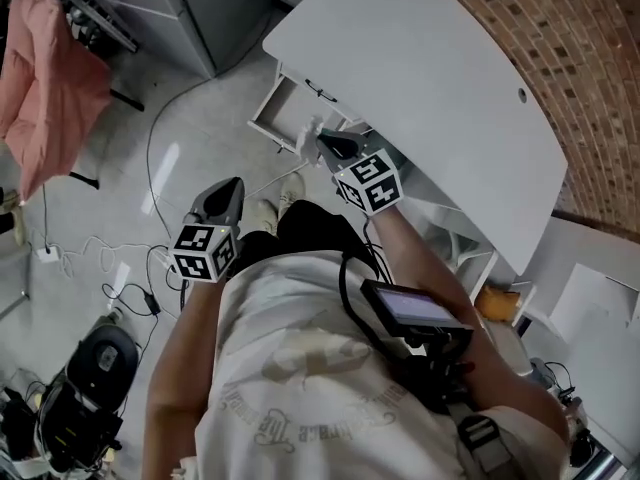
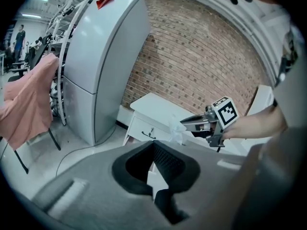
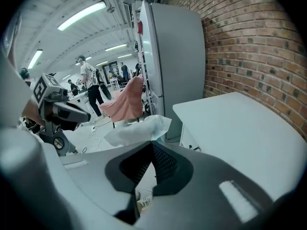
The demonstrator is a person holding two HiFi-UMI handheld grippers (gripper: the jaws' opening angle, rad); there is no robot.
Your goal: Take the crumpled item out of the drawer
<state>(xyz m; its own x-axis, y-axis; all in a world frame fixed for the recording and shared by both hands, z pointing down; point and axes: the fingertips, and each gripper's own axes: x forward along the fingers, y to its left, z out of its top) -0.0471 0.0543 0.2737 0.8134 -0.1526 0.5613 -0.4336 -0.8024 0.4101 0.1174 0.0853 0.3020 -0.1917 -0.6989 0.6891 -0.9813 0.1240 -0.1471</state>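
The print on the person's shirt (image 1: 300, 408) is too blurred for us to read. We see the right claw (image 1: 324, 140) clenched on the crumpled item (image 3: 139, 130), a white sheet, in the air just beside the open drawer (image 1: 265, 118) at top centre, under the tabletop (image 1: 430, 78) edge. The left claw (image 1: 233, 185) is closed on nothing, over free floor (image 1: 190, 128) at middle left.
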